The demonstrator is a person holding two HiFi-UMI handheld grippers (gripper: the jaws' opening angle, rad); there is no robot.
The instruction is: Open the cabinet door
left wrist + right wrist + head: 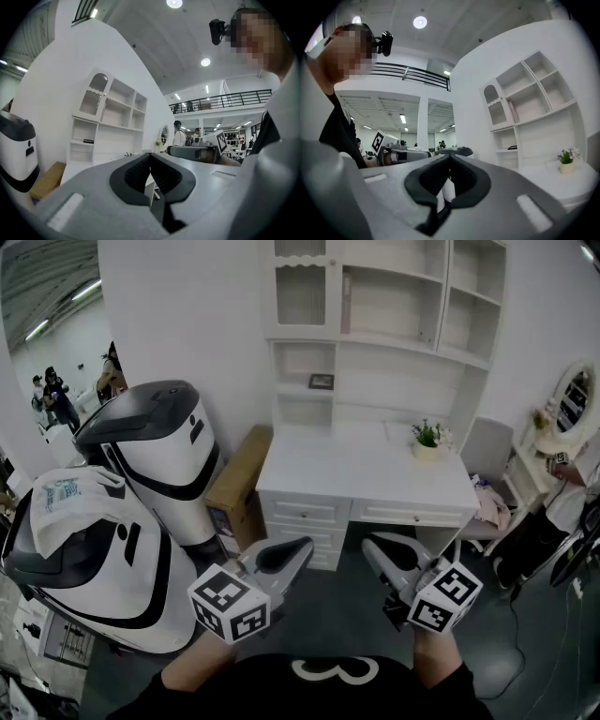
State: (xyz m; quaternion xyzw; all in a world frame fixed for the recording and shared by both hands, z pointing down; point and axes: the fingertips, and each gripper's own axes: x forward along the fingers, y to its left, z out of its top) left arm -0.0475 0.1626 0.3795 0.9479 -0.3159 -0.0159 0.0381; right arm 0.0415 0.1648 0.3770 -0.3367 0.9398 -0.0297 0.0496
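Top centre of head view: cabinet door, arched panel, long axis upright, looks closed, on hutch above desk. Lower centre: left gripper and right gripper, both clenched on nothing, well apart from door. Door lies straight up-frame from left gripper; right gripper offset rightward. Judgement: left nearer, long reach ahead.
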